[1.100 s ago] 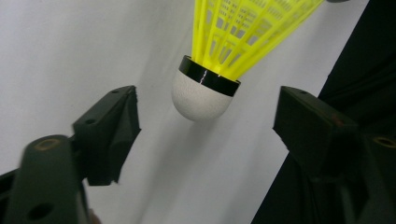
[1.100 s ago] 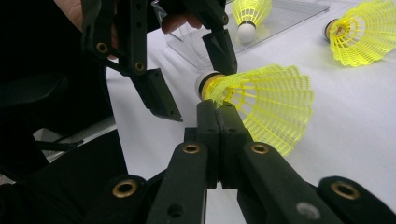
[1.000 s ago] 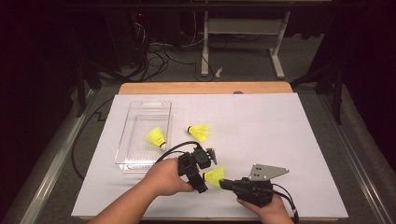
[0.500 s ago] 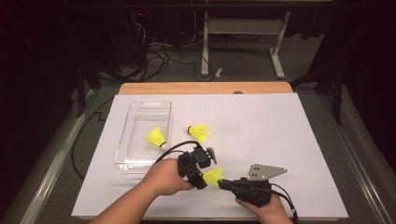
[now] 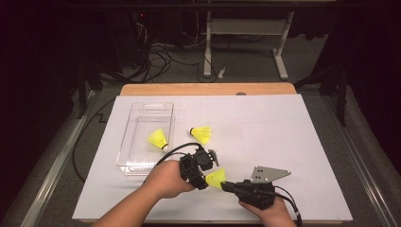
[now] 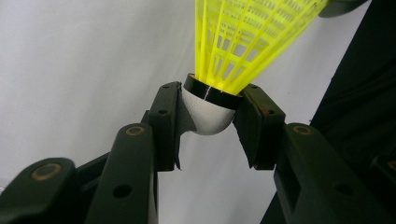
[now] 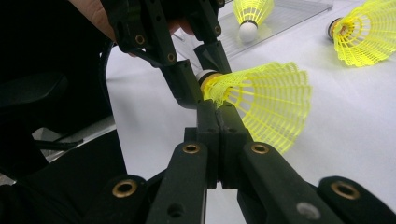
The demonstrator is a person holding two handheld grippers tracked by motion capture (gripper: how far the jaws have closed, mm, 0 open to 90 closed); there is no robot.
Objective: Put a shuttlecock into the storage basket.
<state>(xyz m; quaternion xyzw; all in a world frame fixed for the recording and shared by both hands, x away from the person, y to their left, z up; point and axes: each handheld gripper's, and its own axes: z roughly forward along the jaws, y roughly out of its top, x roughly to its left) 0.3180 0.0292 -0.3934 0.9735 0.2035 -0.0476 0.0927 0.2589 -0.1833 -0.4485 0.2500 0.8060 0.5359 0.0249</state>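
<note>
1. Closing in over the last moment, the left gripper's (image 5: 202, 171) jaws now pinch the white cork of the held shuttlecock (image 5: 216, 178); hands unmoved.
2. Left gripper view shows the pads on the cork; high view blurs that contact.
3. Right gripper (image 5: 226, 185) fully closed on the skirt's rim, near the table's (image 5: 293, 142) front edge.
4. Skirt top cut off in the left gripper view.

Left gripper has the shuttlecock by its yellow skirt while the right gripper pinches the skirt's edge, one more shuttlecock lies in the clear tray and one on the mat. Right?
Not quite. The left gripper clamps the held shuttlecock by its white cork base, not the skirt; the left gripper view shows it, its jaws having just been closing. The right gripper does pinch the skirt edge. One shuttlecock lies in the clear tray, another on the mat.
</note>
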